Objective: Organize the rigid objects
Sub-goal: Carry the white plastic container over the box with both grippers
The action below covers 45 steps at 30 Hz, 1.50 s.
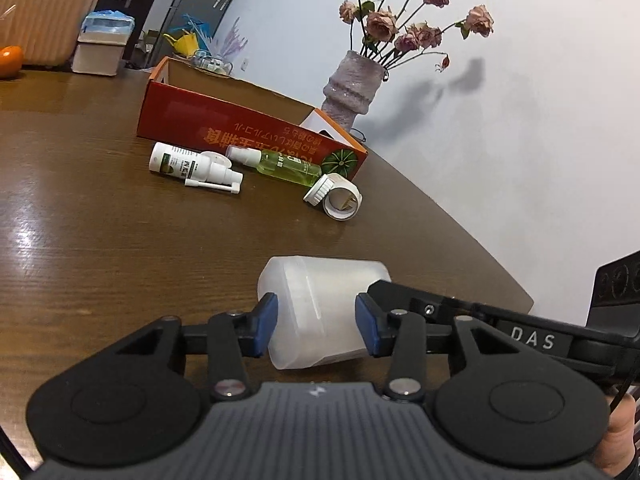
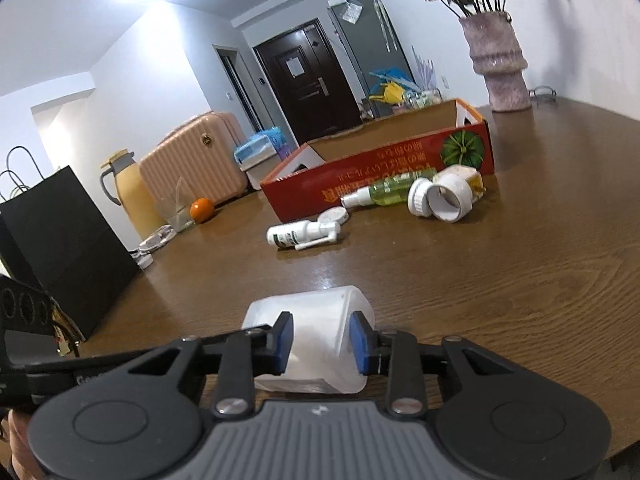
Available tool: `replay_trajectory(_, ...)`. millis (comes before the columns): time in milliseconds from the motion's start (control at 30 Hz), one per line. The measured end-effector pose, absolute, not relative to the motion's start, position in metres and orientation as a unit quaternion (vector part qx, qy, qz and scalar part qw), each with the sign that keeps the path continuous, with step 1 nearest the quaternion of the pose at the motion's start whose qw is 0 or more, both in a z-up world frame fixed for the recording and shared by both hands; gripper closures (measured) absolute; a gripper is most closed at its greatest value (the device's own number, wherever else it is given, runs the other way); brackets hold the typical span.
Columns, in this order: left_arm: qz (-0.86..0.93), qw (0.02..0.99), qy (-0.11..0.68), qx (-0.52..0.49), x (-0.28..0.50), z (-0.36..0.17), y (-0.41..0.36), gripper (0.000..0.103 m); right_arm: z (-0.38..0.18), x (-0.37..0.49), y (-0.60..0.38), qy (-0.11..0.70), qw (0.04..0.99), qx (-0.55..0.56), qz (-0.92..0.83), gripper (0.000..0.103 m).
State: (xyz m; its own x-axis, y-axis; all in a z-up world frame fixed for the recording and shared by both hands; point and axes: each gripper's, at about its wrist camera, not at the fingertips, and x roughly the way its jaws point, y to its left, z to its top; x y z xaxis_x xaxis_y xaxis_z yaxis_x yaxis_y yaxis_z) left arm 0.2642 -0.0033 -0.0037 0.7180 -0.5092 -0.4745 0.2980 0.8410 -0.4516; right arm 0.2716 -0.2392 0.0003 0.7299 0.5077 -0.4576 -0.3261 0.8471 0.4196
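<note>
A translucent white plastic container lies on its side on the brown table; it also shows in the right wrist view. My left gripper is shut on one end of it and my right gripper is shut on the other end. Near the open red cardboard box lie a white spray bottle, a green spray bottle, a white jar and its ribbed lid. The same box shows in the right wrist view.
A pink vase of dried roses stands behind the box by the wall. At the far table end are an orange, a black paper bag and a clear cup. A suitcase stands beyond.
</note>
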Motion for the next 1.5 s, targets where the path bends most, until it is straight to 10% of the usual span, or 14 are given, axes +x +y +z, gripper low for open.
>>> replay_trajectory(933, -0.188, 0.939, 0.255, -0.131, 0.505, 0.117, -0.015, 0.064, 0.099, 0.495, -0.238, 0.22, 0.934, 0.158, 0.234, 0.073)
replay_trajectory(1500, -0.147, 0.878, 0.415, -0.187, 0.737, 0.016, 0.0, 0.067, 0.02, 0.751, -0.212, 0.418, 0.88, 0.14, 0.174, 0.075)
